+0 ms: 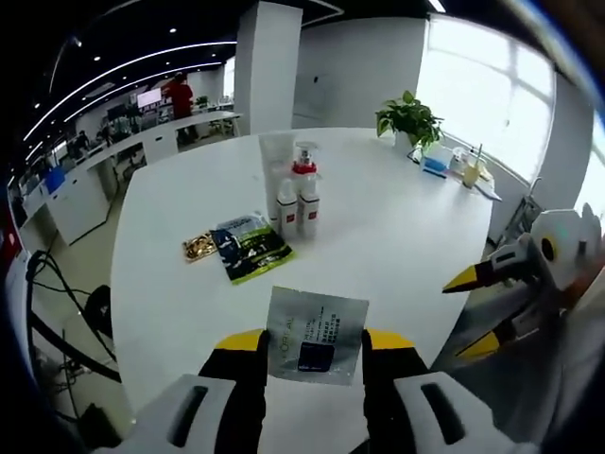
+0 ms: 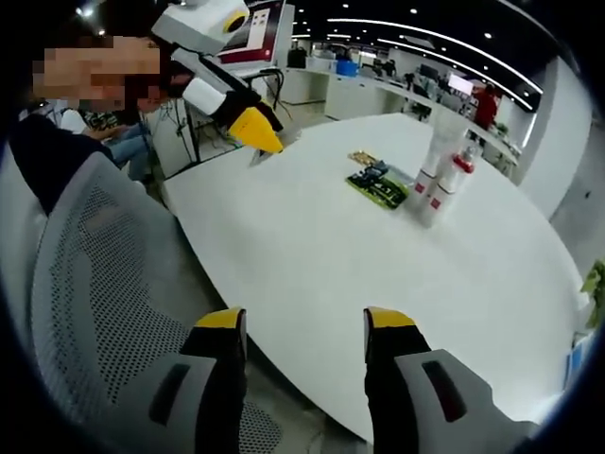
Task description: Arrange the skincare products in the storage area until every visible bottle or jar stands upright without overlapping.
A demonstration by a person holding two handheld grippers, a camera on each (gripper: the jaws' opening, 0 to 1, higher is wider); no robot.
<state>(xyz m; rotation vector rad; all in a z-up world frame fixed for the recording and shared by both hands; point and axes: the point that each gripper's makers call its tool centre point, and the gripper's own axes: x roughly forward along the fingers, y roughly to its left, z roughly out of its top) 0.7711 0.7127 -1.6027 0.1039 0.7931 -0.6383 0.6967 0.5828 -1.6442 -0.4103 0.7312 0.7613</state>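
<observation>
Left gripper [image 1: 315, 339] pinching a silver sachet [image 1: 316, 336] between yellow-tipped jaws (lower edge hidden behind them). Farther out on the white table [image 1: 397, 236]: green packet [image 1: 250, 248], then upright bottles [image 1: 296, 200], partly overlapping, labels unreadable. Right gripper [image 2: 304, 322] spread, empty, over the table edge, bottles [image 2: 437, 184] well beyond.
</observation>
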